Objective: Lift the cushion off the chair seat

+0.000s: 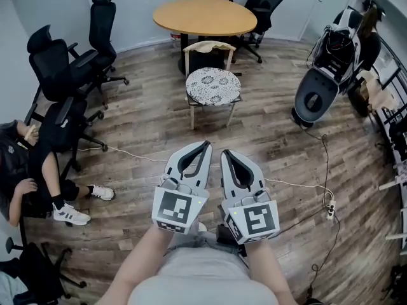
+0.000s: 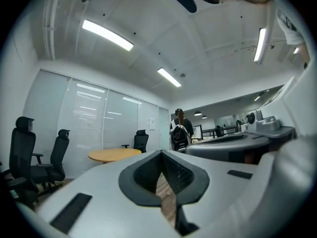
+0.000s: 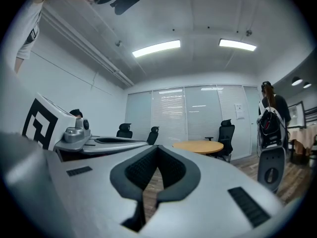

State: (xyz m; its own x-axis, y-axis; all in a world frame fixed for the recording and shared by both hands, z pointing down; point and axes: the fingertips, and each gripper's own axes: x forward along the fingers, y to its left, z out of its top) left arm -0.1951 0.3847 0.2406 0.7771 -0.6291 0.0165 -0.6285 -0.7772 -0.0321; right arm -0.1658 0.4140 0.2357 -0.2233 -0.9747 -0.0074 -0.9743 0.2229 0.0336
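The round table (image 1: 205, 16) stands at the far side. Just in front of it is the wooden chair (image 1: 210, 45), with the patterned cushion (image 1: 213, 86) flat on its seat, well apart from me. It looks light, soft and floppy, so I'd pinch its near edge at 2 spots. My left gripper (image 1: 206, 145) and right gripper (image 1: 226, 152) are both closed and hold nothing.
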